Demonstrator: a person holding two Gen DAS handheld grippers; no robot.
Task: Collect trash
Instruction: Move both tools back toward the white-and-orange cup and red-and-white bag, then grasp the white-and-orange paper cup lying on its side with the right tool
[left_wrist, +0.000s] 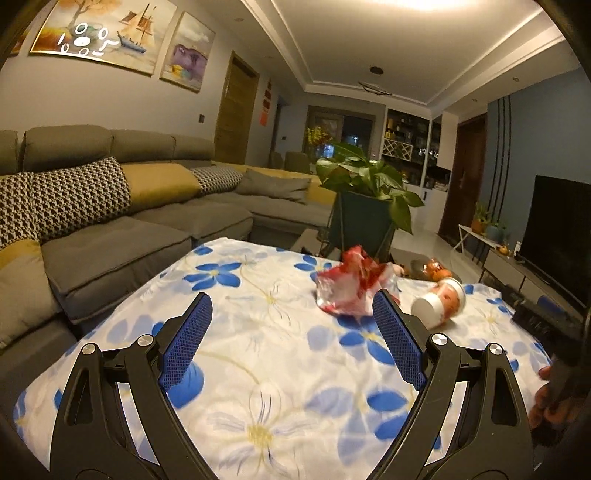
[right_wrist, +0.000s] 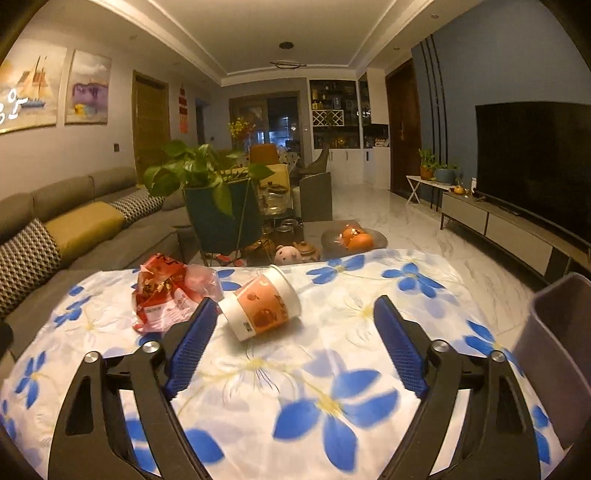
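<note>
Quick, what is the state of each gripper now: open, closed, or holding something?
Left gripper: open, holding nothing; the crumpled red wrapper lies just ahead.
Right gripper: open, holding nothing; the tipped paper cup lies between its fingertips, untouched.

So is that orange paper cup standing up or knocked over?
Knocked over. The paper cup lies on its side on the flowered tablecloth.

Left tool (left_wrist: 291, 314) spread wide, nothing between its blue pads, hovering over bench (left_wrist: 258, 369) covered in white cloth with blue flowers. Crumpled red-and-white wrapper (left_wrist: 349, 288) lies ahead, just past the right pad. Paper cup (left_wrist: 441, 301) on its side to the right of wrapper, near it. Potted plant (left_wrist: 365, 206) behind bench. Grey sofa (left_wrist: 122, 236) left. A hand (left_wrist: 554, 395) at right edge, blurred
</note>
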